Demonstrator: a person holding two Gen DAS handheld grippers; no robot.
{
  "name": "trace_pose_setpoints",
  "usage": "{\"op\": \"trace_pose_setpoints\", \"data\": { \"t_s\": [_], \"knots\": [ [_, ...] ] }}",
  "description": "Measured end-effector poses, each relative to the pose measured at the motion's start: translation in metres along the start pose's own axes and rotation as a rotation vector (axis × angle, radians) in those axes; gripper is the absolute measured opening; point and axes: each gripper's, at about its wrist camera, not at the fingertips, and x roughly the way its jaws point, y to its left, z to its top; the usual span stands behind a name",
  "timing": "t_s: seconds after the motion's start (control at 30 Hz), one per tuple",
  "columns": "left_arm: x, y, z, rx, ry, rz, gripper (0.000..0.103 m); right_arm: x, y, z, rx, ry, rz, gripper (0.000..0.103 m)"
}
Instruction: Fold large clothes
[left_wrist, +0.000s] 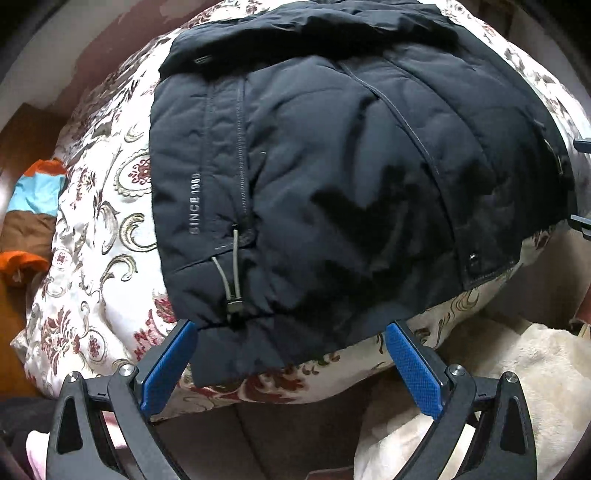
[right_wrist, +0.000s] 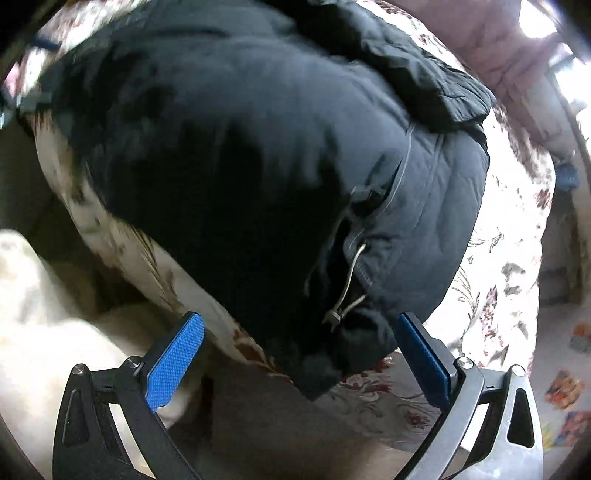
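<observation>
The dark padded jacket (left_wrist: 332, 177) lies folded on the floral quilt (left_wrist: 92, 266), filling twelve o'clock. The left gripper (left_wrist: 290, 354) and the right gripper (right_wrist: 299, 343) hover spread wide, empty (probably choosing hem corners), the drawcord toggle (left_wrist: 233, 306) dangling between.

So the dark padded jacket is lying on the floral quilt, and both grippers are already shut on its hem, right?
Not quite. The dark padded jacket does lie on the floral quilt, but neither gripper is shut: the left gripper and right gripper are both open, as each wrist view shows, with the hem between the fingers, ungripped.
</observation>
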Motion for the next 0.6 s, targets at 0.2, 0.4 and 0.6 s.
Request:
{"op": "trace_pose_setpoints", "data": {
  "t_s": [0.2,0.4,0.6],
  "knots": [
    [0.009,-0.018,-0.007,0.001,-0.019,0.013,0.102,0.019,0.027,-0.017,-0.119,0.008,-0.154,0.101],
    [0.012,-0.036,-0.014,0.059,-0.029,0.010,0.102,0.043,0.055,-0.030,-0.277,0.028,-0.309,0.101],
    [0.016,-0.042,-0.013,0.072,-0.043,0.031,0.102,0.061,0.057,-0.023,-0.257,0.041,-0.380,0.101]
  ]
}}
